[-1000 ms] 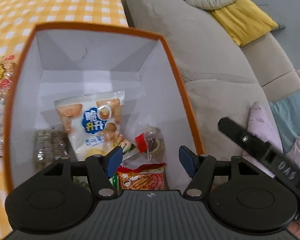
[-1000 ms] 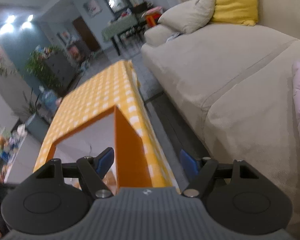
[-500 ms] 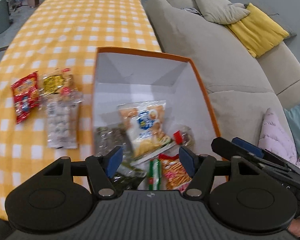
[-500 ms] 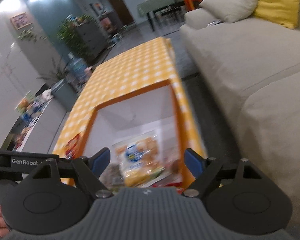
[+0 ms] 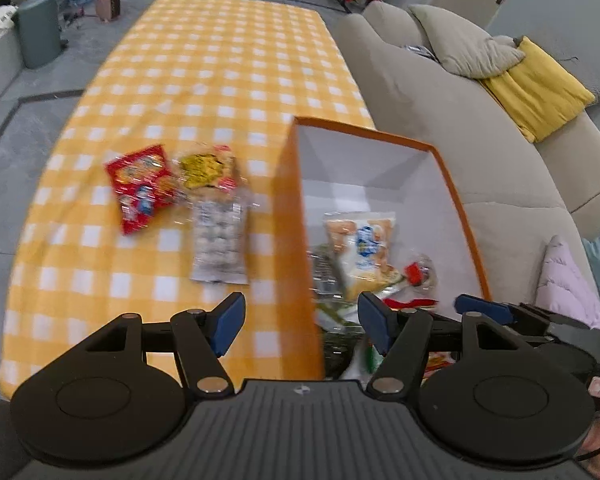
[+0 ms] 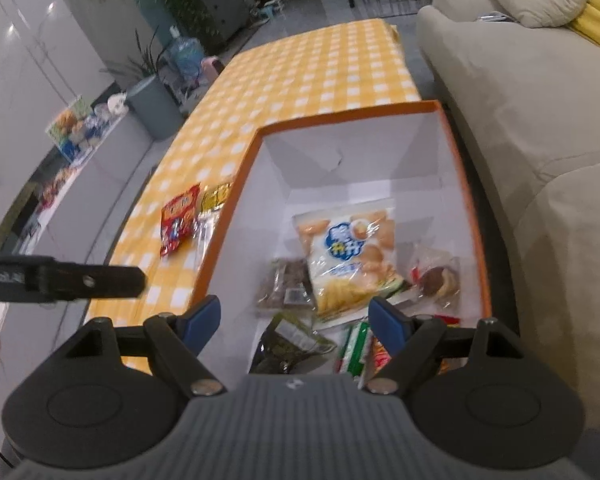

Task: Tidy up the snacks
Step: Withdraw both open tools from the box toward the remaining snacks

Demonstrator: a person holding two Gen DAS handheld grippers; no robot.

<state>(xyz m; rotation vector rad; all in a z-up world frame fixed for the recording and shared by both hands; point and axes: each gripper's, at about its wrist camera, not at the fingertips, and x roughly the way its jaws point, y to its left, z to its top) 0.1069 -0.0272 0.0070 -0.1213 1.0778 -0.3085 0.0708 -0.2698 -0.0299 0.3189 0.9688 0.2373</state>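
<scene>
Both the left gripper [image 5: 300, 322] and right gripper [image 6: 294, 320] are hanging wide open and empty above the box [image 6: 446, 132], which is sitting at the table's [image 5: 220, 60] sofa-side edge. Three snack packets [image 5: 216, 216] are lying just left of the box, with bare tablecloth stretching beyond.

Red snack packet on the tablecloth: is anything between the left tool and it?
Nothing visible. The left tool is open and empty, and only bare checked tablecloth lies between it and the red snack packet. The clear packet of pale balls lies just right of that path; the orange box stands further right.
</scene>
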